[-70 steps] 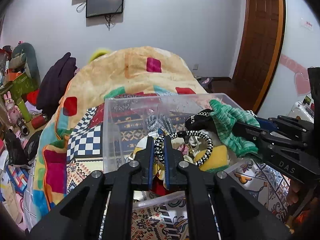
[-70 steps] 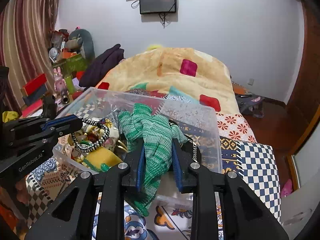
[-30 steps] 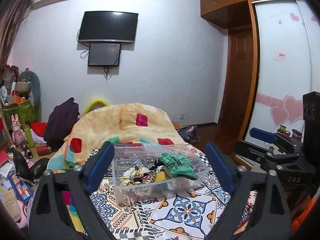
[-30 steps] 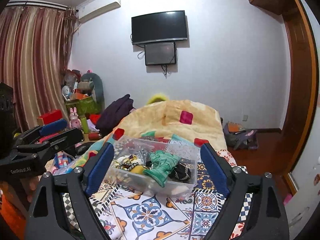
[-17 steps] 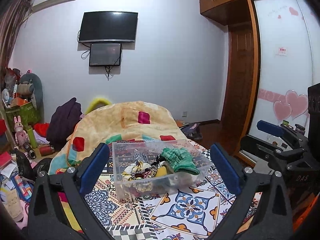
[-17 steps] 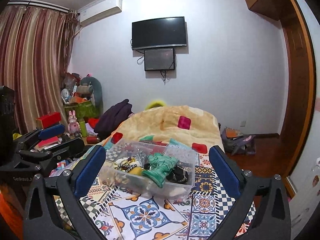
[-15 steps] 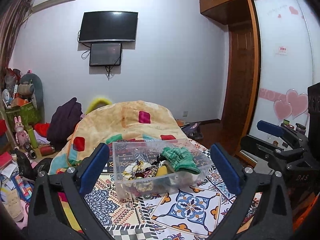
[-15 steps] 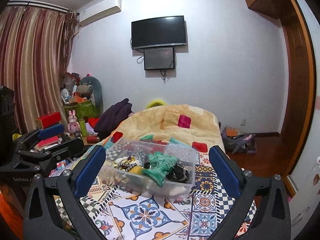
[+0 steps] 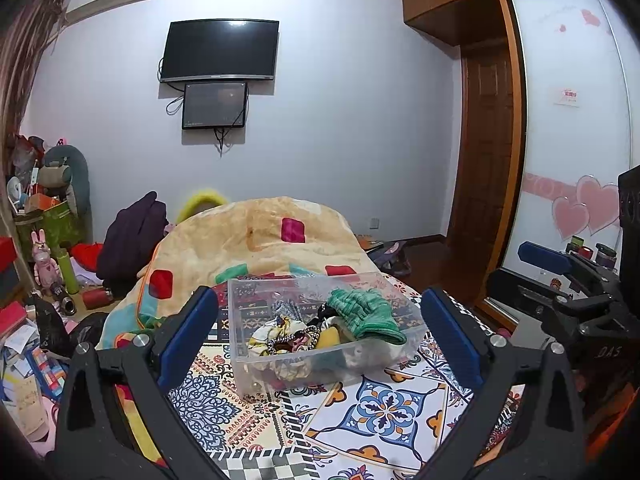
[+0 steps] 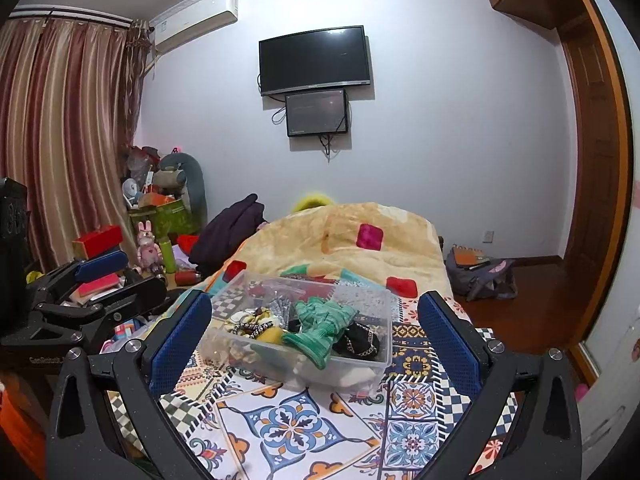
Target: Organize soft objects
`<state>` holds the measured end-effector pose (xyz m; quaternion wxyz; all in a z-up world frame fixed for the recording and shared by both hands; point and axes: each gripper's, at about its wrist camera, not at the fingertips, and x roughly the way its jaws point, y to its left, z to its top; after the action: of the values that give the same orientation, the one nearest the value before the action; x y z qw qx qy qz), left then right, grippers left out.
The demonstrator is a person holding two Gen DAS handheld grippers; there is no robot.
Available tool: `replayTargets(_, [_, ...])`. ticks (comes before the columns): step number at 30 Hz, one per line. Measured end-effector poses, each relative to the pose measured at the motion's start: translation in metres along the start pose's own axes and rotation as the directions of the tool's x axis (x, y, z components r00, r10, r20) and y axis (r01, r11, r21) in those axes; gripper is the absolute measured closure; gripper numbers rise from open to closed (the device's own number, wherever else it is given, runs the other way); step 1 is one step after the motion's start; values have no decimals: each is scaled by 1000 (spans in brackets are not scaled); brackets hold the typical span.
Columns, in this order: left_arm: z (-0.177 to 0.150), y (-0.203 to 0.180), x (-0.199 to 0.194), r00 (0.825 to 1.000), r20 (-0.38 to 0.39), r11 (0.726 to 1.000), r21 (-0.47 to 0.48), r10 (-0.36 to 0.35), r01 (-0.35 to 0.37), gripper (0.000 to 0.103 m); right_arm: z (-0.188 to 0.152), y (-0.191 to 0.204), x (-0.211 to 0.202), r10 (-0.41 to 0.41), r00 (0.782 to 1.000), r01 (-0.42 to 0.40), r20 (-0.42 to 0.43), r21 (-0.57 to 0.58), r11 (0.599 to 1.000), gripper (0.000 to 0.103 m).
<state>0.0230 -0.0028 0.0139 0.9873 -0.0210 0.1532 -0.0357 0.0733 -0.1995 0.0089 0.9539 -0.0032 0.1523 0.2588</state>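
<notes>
We hold the left hand-held gripper (image 9: 320, 332) and right hand-held gripper (image 10: 314, 330) wide and empty, well back from the bin (image 9: 280, 364) on the bed (image 9: 392, 412); the glove (image 9: 360, 314) drapes over its contents, so sorting looks finished.

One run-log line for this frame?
left gripper open | right gripper open | green knit in clear bin | nothing held

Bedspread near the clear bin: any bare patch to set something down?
Free: the patterned bedspread in front of the clear bin, between both open grippers. Also right of the bin toward the bed edge. Crowded: inside the bin, green knit cloth on top.
</notes>
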Motion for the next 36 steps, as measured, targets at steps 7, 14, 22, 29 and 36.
replayTargets(7, [1, 0, 0, 1000, 2, 1000, 3, 0, 0, 0, 0, 1, 0, 2, 1000, -2, -1, -1, 1000, 0])
replayTargets(14, [1, -1, -1, 1000, 5, 1000, 4, -3, 3, 0, 1, 1, -1, 5, 1000, -5, -1, -1, 1000, 0])
replayTargets(22, [2, -2, -4, 1000, 11, 1000, 8, -3, 3, 0, 2, 3, -2, 9, 1000, -9, 0, -5, 1000, 0])
replayTargets(29, [3, -1, -5, 1000, 14, 1000, 9, -9, 8, 0, 3, 4, -2, 13, 1000, -13, 3, -8, 1000, 0])
replayTargets(36, [2, -1, -5, 1000, 11, 1000, 13, -4, 3, 0, 3, 4, -2, 13, 1000, -13, 3, -8, 1000, 0])
